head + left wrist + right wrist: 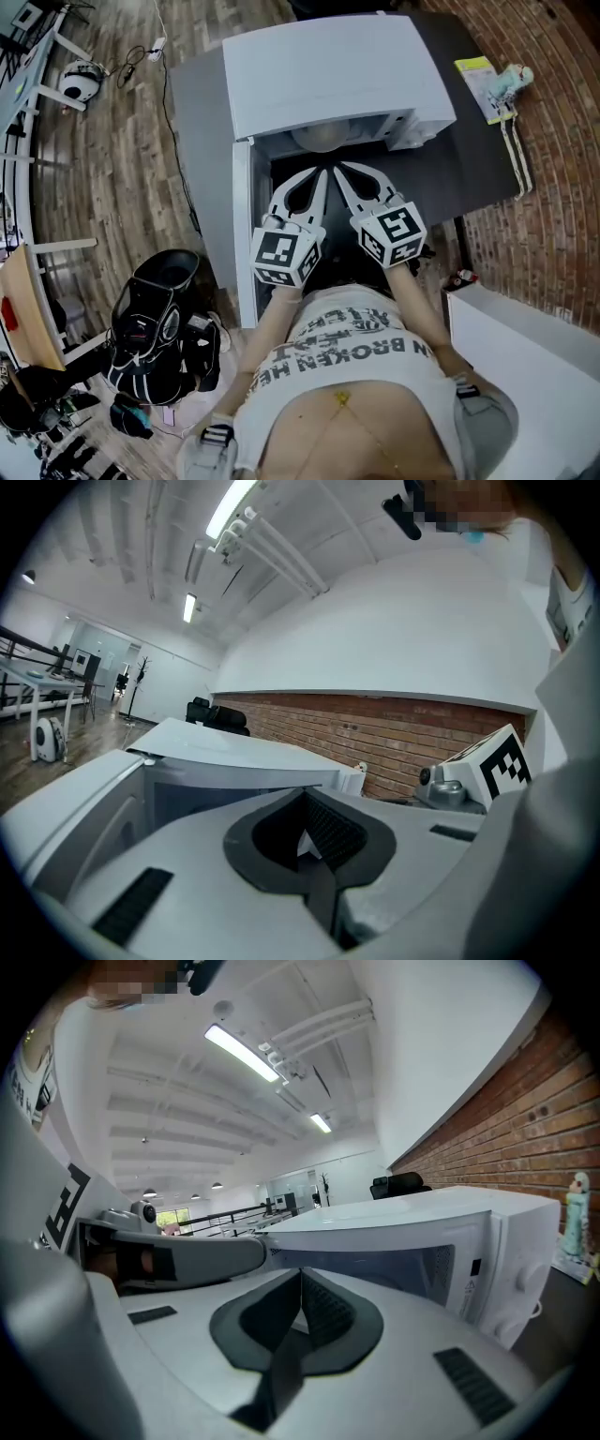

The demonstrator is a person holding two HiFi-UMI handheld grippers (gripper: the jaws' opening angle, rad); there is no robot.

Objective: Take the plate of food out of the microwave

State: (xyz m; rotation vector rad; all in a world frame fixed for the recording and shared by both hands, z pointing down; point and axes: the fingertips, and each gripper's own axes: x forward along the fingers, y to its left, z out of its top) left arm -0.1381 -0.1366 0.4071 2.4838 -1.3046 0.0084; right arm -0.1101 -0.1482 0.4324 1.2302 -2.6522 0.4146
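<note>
- The plate (323, 140) lies flat inside the open microwave (319, 70) (it is round, with no long axis; I can't tell its contents).
- My left gripper (322, 174) and right gripper (341, 170) are near the opening, jaws together and empty.

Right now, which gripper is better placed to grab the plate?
Right, marginally: right gripper looks slightly nearer the plate, and the open door crowds the left gripper. Both shut; open first.

The microwave (319, 70) is showing a smooth white shell, possibly painted metal, and the table (473, 159) is looking matt and dark. The wall (375, 728) is showing rough brick, the floor (112, 159) grained wood planks, and the left gripper (319, 178) matt grey plastic with ribbed dark pads (335, 834).
</note>
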